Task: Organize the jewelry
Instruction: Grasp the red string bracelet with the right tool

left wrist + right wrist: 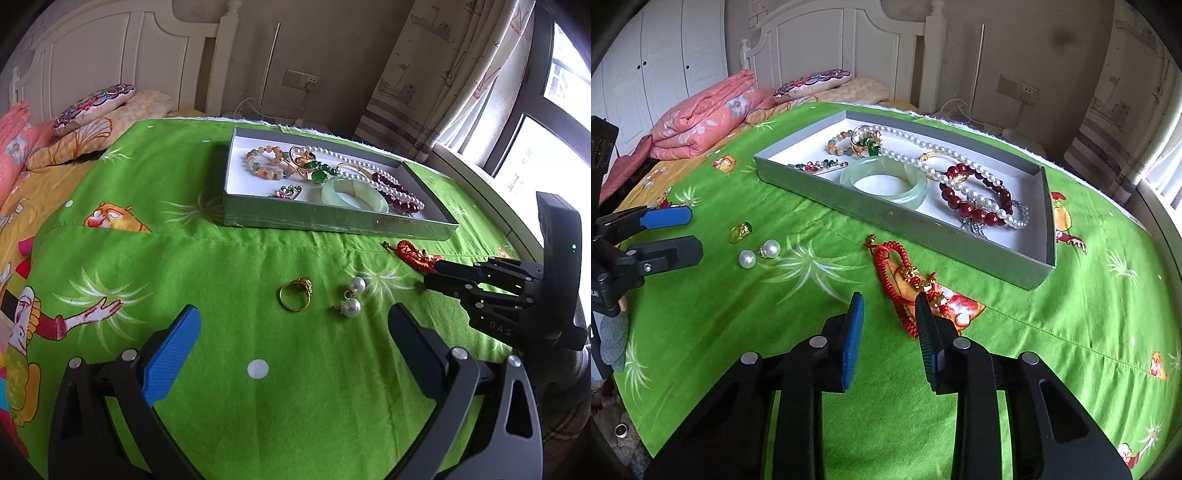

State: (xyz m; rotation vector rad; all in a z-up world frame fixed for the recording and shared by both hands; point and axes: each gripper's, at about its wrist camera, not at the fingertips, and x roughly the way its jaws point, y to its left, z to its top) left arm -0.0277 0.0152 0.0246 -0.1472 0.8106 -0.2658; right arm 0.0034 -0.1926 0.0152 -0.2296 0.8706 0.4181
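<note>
The near wall of the gray box (332,221) hides the lower edge of the pale green bangle (354,194) and part of a small brooch (288,192) in the left wrist view. The right tongs (889,306) cover the near end of the red cord bracelet (901,273); whether they pinch it cannot be told. Both tongs' handles are cut off by the bottom edge.

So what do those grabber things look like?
Both are black plastic claws with silver round bolts. The left gripper has one bright blue bumpy pad and one dark pad. The right gripper also has a blue ridged pad, and the letters "DAS" show on its side in the left camera.
</note>
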